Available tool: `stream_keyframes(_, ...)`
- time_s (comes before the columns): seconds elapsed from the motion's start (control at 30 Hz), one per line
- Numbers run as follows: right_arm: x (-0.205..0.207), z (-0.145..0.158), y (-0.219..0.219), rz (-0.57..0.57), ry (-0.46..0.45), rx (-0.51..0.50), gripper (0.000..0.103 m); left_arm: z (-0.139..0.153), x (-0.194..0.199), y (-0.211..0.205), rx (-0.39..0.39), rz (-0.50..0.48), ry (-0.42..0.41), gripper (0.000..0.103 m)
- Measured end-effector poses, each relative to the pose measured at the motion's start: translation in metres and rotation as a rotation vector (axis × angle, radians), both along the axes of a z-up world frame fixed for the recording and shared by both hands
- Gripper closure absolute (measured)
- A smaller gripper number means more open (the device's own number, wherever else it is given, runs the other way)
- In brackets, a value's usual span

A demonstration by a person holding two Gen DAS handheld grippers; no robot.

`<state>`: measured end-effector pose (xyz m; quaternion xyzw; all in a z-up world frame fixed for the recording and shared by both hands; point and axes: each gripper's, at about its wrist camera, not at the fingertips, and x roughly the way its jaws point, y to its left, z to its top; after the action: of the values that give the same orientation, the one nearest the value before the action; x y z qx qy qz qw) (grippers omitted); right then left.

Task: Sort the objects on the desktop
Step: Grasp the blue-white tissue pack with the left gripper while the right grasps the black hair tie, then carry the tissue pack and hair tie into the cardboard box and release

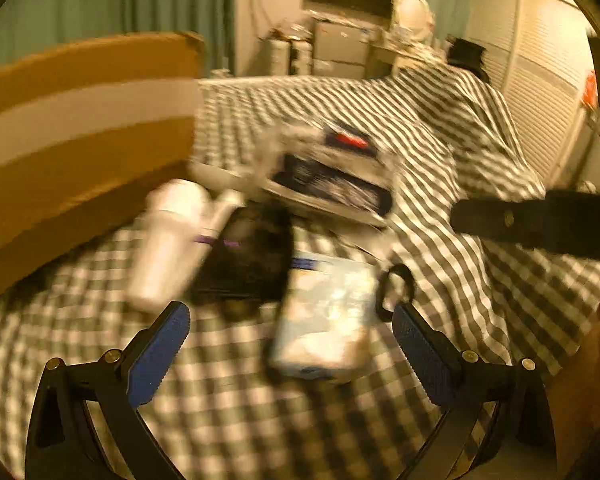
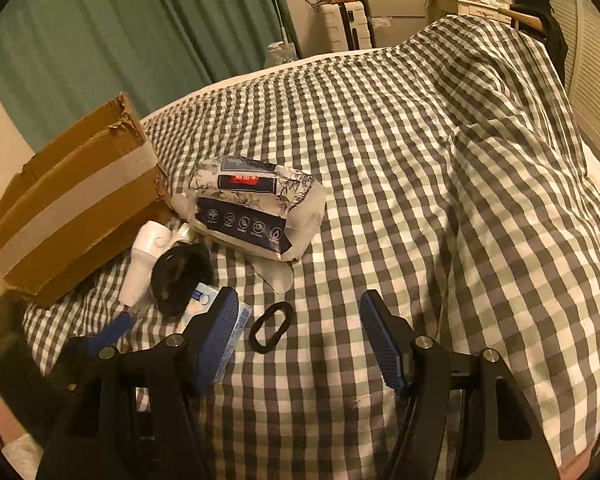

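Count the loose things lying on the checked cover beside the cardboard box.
5, some may be hidden: wipes pack farthest, white bottle by the box, black pouch, tissue packet under it, black ring nearest.

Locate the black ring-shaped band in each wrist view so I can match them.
Left wrist: the black ring band lies right of centre, low, beside the pale blue packet and just above the left gripper's right finger.
Right wrist: it lies low, centre-left, on the checked cover inside the open right gripper.
Shared landmark: the taped cardboard box, at left in both.
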<state>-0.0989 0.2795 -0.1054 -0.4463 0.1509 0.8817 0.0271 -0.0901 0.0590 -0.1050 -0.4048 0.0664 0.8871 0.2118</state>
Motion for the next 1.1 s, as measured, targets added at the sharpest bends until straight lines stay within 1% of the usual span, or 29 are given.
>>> stream_keyframes(0.03, -0.001, 0.000, -0.001, 0.000, -0.003, 0.009, 0.040, -0.007, -0.002, 0.006, -0.012, -0.023, -0.017, 0.000)
stream_keyframes(0.07, -0.002, 0.000, -0.003, 0.004, -0.007, 0.018, 0.040, -0.014, -0.004, 0.010, -0.021, -0.037, -0.030, 0.002)
stream_keyframes(0.1, -0.003, -0.002, -0.005, 0.007, -0.014, 0.028, 0.040, -0.018, -0.006, 0.012, -0.034, -0.047, -0.042, 0.022)
stream_keyframes(0.13, -0.005, -0.004, -0.006, 0.011, -0.024, 0.042, 0.040, -0.023, -0.008, 0.012, -0.058, -0.048, -0.053, 0.037)
stream_keyframes(0.17, -0.007, -0.007, -0.009, 0.014, -0.041, 0.064, 0.040, -0.022, -0.008, 0.010, -0.063, -0.052, -0.049, 0.045)
stream_keyframes(0.2, -0.009, -0.010, -0.011, 0.016, -0.049, 0.076, 0.040, -0.020, -0.008, 0.007, -0.053, -0.055, -0.049, 0.047)
stream_keyframes(0.27, -0.013, -0.016, -0.016, 0.027, -0.069, 0.097, 0.040, -0.012, -0.009, -0.006, -0.020, -0.043, -0.077, 0.048)
stream_keyframes(0.33, -0.018, -0.021, -0.022, 0.044, -0.088, 0.101, 0.040, -0.005, -0.007, -0.022, 0.019, -0.007, -0.071, 0.048)
stream_keyframes(0.4, -0.024, -0.030, -0.030, 0.066, -0.115, 0.109, 0.040, 0.000, -0.004, -0.032, 0.027, 0.009, -0.061, 0.048)
stream_keyframes(0.47, -0.030, -0.042, -0.037, 0.088, -0.153, 0.116, 0.048, 0.005, -0.001, -0.038, 0.019, 0.021, -0.041, 0.048)
stream_keyframes(0.5, -0.033, -0.050, -0.041, 0.091, -0.184, 0.126, 0.055, 0.005, 0.001, -0.040, 0.020, 0.030, -0.035, 0.048)
stream_keyframes(0.57, -0.036, -0.057, -0.045, 0.091, -0.199, 0.164, 0.057, 0.006, 0.001, -0.047, 0.031, 0.044, -0.041, 0.048)
stream_keyframes(0.6, -0.036, -0.057, -0.047, 0.094, -0.193, 0.189, 0.064, 0.005, 0.000, -0.045, 0.034, 0.049, -0.043, 0.048)
stream_keyframes(0.63, -0.036, -0.056, -0.048, 0.094, -0.188, 0.205, 0.087, 0.005, 0.001, -0.047, 0.037, 0.054, -0.042, 0.048)
stream_keyframes(0.67, -0.034, -0.055, -0.049, 0.095, -0.186, 0.217, 0.097, 0.005, 0.002, -0.049, 0.036, 0.056, -0.041, 0.048)
stream_keyframes(0.7, -0.033, -0.055, -0.048, 0.096, -0.183, 0.213, 0.098, 0.005, 0.003, -0.049, 0.033, 0.059, -0.039, 0.048)
stream_keyframes(0.8, -0.023, -0.052, -0.042, 0.093, -0.176, 0.177, 0.099, 0.008, 0.007, -0.056, 0.041, 0.072, -0.035, 0.048)
stream_keyframes(0.87, -0.013, -0.040, -0.041, 0.100, -0.135, 0.140, 0.099, 0.012, 0.011, -0.060, 0.057, 0.081, -0.031, 0.049)
stream_keyframes(0.9, -0.005, -0.031, -0.042, 0.109, -0.102, 0.142, 0.099, 0.015, 0.013, -0.062, 0.062, 0.084, -0.027, 0.049)
stream_keyframes(0.97, 0.005, -0.019, -0.044, 0.127, -0.064, 0.137, 0.099, 0.021, 0.018, -0.065, 0.076, 0.086, -0.015, 0.050)
stream_keyframes(1.1, 0.027, 0.004, -0.049, 0.150, 0.001, 0.073, 0.099, 0.037, 0.025, -0.069, 0.120, 0.086, 0.003, 0.051)
